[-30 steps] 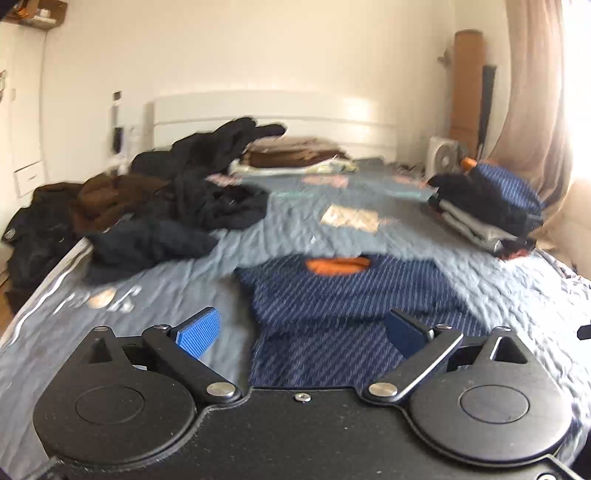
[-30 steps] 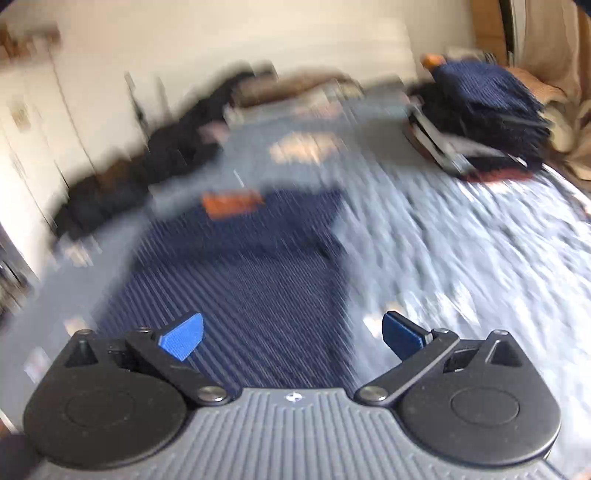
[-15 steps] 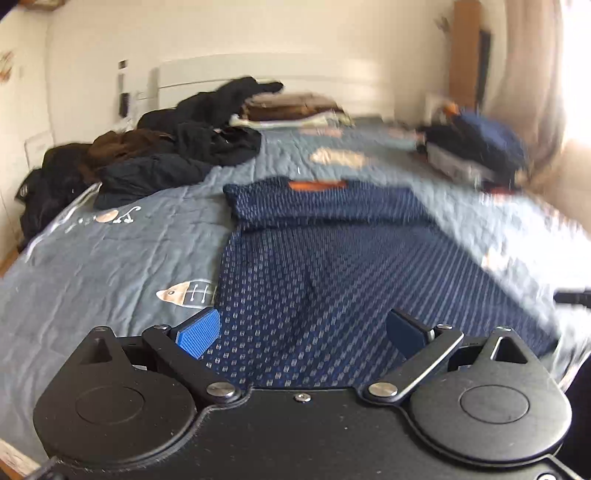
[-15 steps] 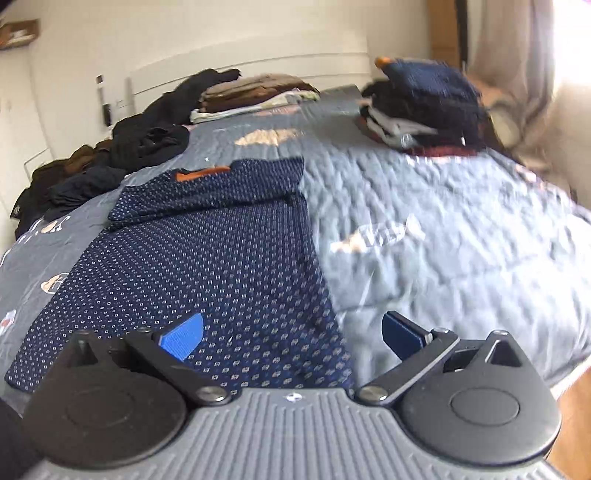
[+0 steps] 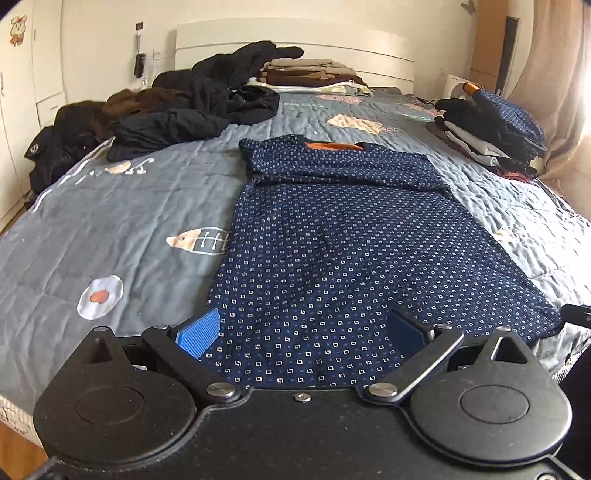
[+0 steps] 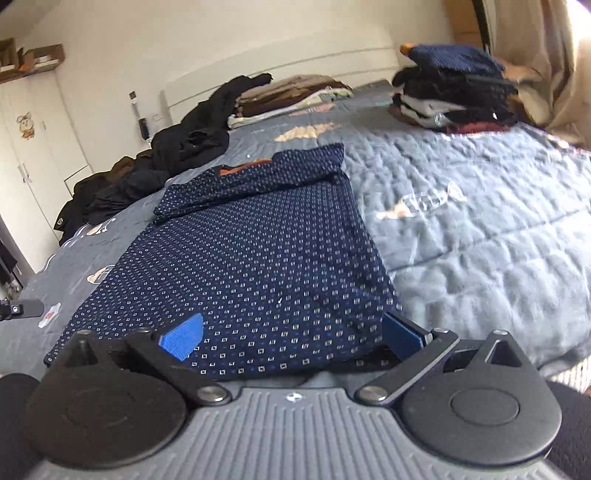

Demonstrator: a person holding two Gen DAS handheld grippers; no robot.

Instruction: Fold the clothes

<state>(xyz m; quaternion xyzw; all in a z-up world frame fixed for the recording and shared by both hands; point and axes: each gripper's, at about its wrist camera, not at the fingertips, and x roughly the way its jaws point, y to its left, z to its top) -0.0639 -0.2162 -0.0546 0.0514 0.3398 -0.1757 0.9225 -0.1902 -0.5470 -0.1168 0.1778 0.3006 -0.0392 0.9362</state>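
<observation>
Jaws spread wide on both sides, nothing between them. The left gripper (image 5: 303, 334) hangs over the near hem of the navy patterned shirt (image 5: 354, 258), its blue pads (image 5: 197, 332) low in the frame, one at left of centre and the other at right. The right gripper (image 6: 291, 336) sits at the shirt's (image 6: 251, 266) near right corner, and the cloth edge lies just in front of its right pad (image 6: 402, 334); whether it touches, I cannot tell.

The shirt lies flat on the grey-blue quilt (image 5: 110, 206), filling the middle of the left wrist view, hem toward the camera. At its far end the sleeves are folded across the chest, with an orange collar lining (image 5: 334, 146) showing at upper centre.

Upper left of that view: a loose heap of dark clothes (image 5: 155, 114), black and brown, spilling toward the bed's edge. Top centre, against the white headboard (image 5: 295, 35), a folded pile of tan and brown garments (image 5: 310, 74). Upper right, a neat stack of folded clothes (image 5: 491, 133) with a navy piece on top, well apart from the shirt. In the right wrist view that same stack (image 6: 454, 88) sits at upper right, beside a beige curtain (image 6: 535, 55).
</observation>
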